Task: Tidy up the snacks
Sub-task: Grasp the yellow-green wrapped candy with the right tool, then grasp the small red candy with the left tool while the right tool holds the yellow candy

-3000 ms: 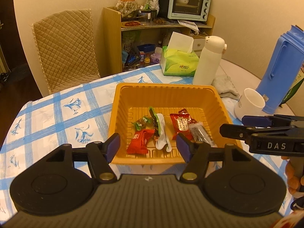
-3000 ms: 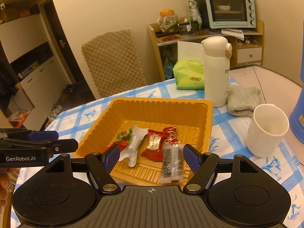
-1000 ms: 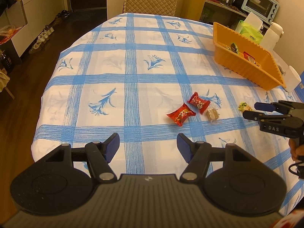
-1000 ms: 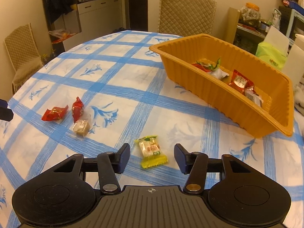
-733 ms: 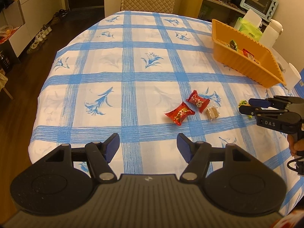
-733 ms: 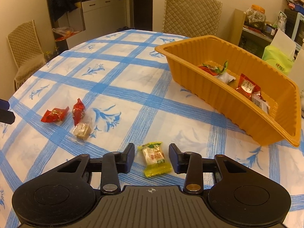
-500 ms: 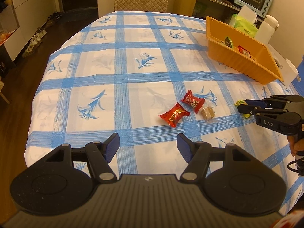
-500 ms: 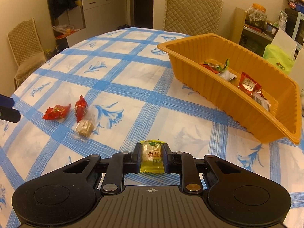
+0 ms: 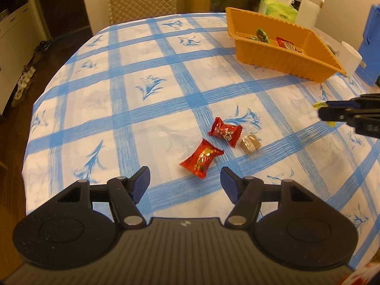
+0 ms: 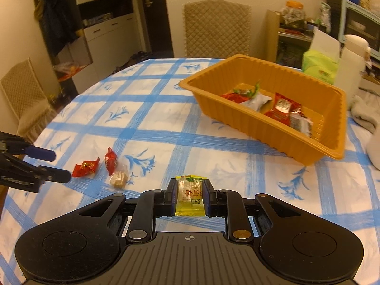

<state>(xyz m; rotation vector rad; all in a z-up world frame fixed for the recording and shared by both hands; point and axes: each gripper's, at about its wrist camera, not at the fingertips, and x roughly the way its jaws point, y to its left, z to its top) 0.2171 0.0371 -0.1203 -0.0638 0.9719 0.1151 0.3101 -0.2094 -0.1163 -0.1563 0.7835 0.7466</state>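
Nearest in the right wrist view, the right gripper pinched a yellow-green wrapped candy between its two fingers, one pressed against each side of the wrapper. The candy was held above the blue-and-white checked tablecloth.

In the left wrist view, the left gripper had its fingers spread wide apart with nothing between them, hovering over the cloth. Just beyond its fingertips lay a red wrapped candy. A little farther on was a second red candy, and touching its right end a small brown candy in clear wrap. The three formed a tight cluster. Off to the right in that view, the right gripper's dark fingers reached in from the edge with a bit of yellow wrapper showing at their tips.

Farther back, toward the far right of the table, stood an orange plastic tray holding several wrapped snacks, among them red packets and a white one. Behind the tray were a green tissue box and a white flask. A quilted chair stood at the table's far edge.
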